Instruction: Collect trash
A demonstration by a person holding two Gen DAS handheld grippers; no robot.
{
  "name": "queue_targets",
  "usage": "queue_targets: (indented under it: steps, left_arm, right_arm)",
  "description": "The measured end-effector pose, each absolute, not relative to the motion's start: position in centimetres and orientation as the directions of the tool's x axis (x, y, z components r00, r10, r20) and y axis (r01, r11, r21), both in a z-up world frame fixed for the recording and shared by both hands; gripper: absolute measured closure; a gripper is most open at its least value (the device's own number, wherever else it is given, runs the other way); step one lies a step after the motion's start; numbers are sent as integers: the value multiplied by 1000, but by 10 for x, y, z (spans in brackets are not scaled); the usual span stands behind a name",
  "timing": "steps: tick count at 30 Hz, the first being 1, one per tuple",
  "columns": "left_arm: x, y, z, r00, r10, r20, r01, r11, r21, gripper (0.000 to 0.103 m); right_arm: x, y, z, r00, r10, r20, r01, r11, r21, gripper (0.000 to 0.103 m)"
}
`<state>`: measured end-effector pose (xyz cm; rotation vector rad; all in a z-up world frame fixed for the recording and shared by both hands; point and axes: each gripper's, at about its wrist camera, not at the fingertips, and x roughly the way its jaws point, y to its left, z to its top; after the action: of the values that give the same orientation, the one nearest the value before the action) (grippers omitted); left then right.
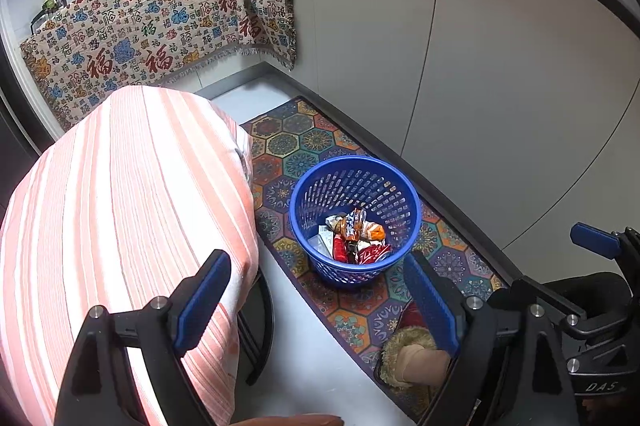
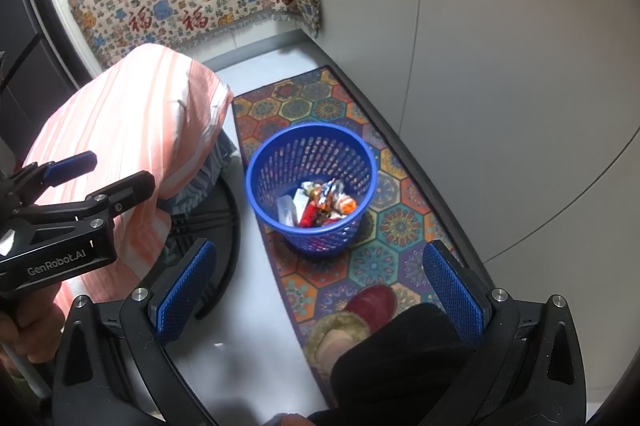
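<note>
A blue perforated plastic basket (image 1: pixel 356 186) stands on a patterned floor mat; it also shows in the right wrist view (image 2: pixel 312 150). Several crumpled wrappers (image 1: pixel 354 236) lie in its bottom, also in the right wrist view (image 2: pixel 320 204). My left gripper (image 1: pixel 320 300) is open and empty, held high above the floor, near side of the basket. My right gripper (image 2: pixel 320 290) is open and empty, also above and near the basket. The left gripper appears at the left edge of the right wrist view (image 2: pixel 86 172); the right gripper appears at the right edge of the left wrist view (image 1: pixel 596 240).
A small table under an orange-striped cloth (image 1: pixel 120 226) stands left of the basket. White cabinet doors (image 1: pixel 480 66) run along the right. The colourful hexagon mat (image 2: pixel 360 266) lies on the floor. The person's red slippered foot (image 2: pixel 372 302) is on it. A patterned cloth (image 1: pixel 160 18) hangs from the far counter.
</note>
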<state>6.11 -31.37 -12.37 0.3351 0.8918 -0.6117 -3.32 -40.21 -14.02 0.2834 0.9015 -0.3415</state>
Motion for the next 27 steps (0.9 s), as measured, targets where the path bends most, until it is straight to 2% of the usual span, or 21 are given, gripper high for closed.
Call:
queue_targets:
  steps: [27]
  left_arm:
    - [63,-314,-129,468,-349,-812,621,784,20,14]
  right_arm:
    - [-30,-402,-144,565,-158,-810,402,910,103,0]
